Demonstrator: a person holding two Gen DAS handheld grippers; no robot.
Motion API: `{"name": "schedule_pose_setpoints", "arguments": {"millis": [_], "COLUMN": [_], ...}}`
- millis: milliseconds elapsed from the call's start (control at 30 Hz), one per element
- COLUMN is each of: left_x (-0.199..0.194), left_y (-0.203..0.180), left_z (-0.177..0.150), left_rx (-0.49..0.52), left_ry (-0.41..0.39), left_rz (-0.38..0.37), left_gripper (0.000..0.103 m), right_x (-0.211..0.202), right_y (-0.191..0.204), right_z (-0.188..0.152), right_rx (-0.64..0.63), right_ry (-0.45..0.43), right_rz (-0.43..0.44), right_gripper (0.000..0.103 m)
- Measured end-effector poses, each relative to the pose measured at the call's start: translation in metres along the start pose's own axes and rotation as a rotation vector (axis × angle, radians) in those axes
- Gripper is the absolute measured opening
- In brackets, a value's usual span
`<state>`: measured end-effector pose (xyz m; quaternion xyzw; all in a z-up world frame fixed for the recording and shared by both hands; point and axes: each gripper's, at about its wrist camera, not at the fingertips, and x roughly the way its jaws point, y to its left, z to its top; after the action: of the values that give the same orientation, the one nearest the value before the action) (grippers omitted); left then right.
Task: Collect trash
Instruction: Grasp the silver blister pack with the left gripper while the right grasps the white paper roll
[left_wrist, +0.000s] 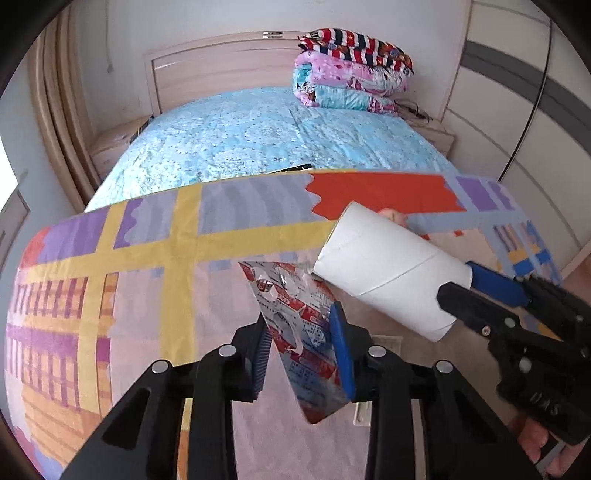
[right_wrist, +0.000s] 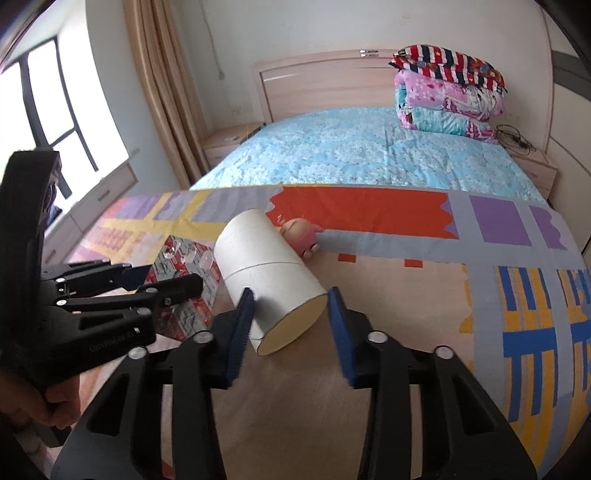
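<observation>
We see bright, soft daylight from the blown-out window (right_wrist: 55, 107) at nine o'clock; fisheye bending curves the edges, dark vignette fills corners, shadows faint.

The tube (right_wrist: 267, 277) hides most of the pink toy (right_wrist: 301, 234). Print on the wrapper (left_wrist: 303, 332) is too small to read. A dark item (left_wrist: 291, 169) on the bed (left_wrist: 258, 136) shows only its edge behind the blanket (left_wrist: 147, 258).

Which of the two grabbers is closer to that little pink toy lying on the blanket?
The right. The right gripper holds a white cardboard tube whose far end almost reaches the pink toy. The left gripper clamps a red printed wrapper off to the side, farther from the toy.
</observation>
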<state>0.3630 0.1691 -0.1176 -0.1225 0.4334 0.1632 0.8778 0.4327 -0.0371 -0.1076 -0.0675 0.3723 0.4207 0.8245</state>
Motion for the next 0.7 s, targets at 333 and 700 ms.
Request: {"name": "schedule_pose_setpoints", "arguments": {"millis": [333, 700], "left_x": [-0.032, -0.044], "left_y": [0.009, 0.011], "left_z": [-0.009, -0.032], "left_rx": [-0.010, 0.079], "left_ry": [-0.041, -0.048], "left_rz": [-0.069, 0.004], "left_gripper": [0.007, 0.007], "right_x": [-0.017, -0.019], "right_y": [0.010, 0.039], "right_z": [-0.005, -0.009], "right_rx": [0.003, -0.114], "right_ry": [-0.015, -0.014], "right_rz": [0.022, -0.037], "right_gripper": [0.022, 0.023]}}
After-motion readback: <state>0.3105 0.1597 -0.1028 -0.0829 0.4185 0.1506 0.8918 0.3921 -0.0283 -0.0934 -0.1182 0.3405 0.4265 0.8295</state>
